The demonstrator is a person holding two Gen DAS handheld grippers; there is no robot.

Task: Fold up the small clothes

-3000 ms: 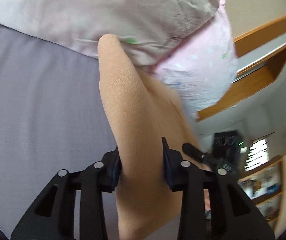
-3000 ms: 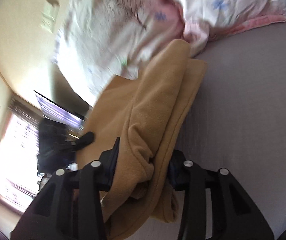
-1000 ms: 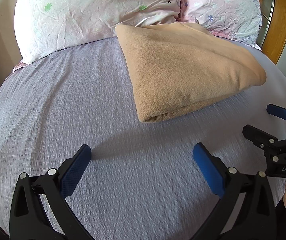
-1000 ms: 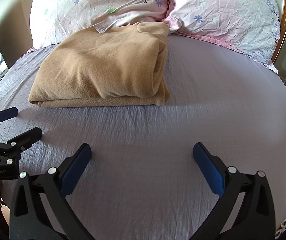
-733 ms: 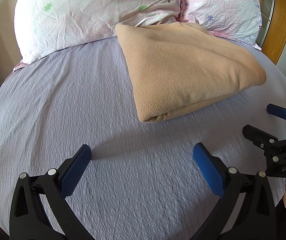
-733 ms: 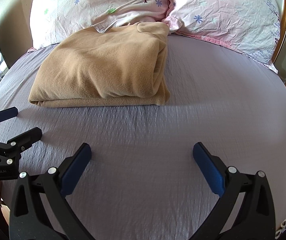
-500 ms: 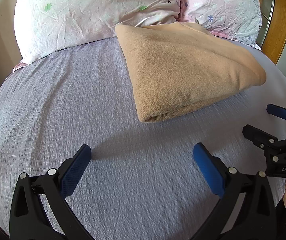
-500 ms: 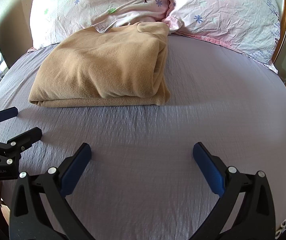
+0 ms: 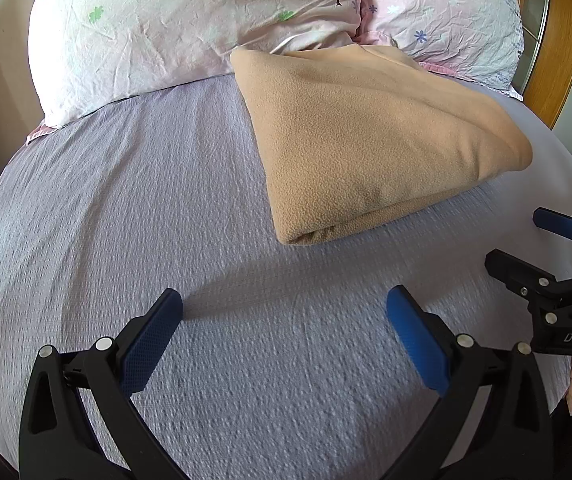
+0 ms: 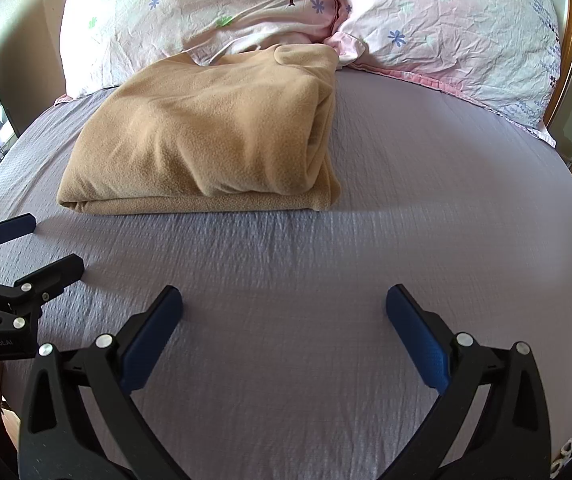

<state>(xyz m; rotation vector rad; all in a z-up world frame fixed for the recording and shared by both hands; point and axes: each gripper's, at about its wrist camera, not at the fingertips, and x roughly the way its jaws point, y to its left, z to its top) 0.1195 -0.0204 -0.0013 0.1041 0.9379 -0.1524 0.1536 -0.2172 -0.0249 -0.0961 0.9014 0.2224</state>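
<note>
A tan fleece garment lies folded in a thick stack on the lilac bed sheet, its far end against the pillows. It also shows in the right wrist view. My left gripper is open and empty, held over the sheet short of the garment's near corner. My right gripper is open and empty, over the sheet in front of the garment. Each gripper shows at the edge of the other's view: the right one and the left one, both open.
Two pale floral pillows lie at the head of the bed behind the garment. A wooden frame stands at the far right. A wall lies to the left of the bed.
Three seconds ago both grippers were shut on the tan garment and held it up. Now it lies folded on the bed and both are open and drawn back. No movement in the last second.
</note>
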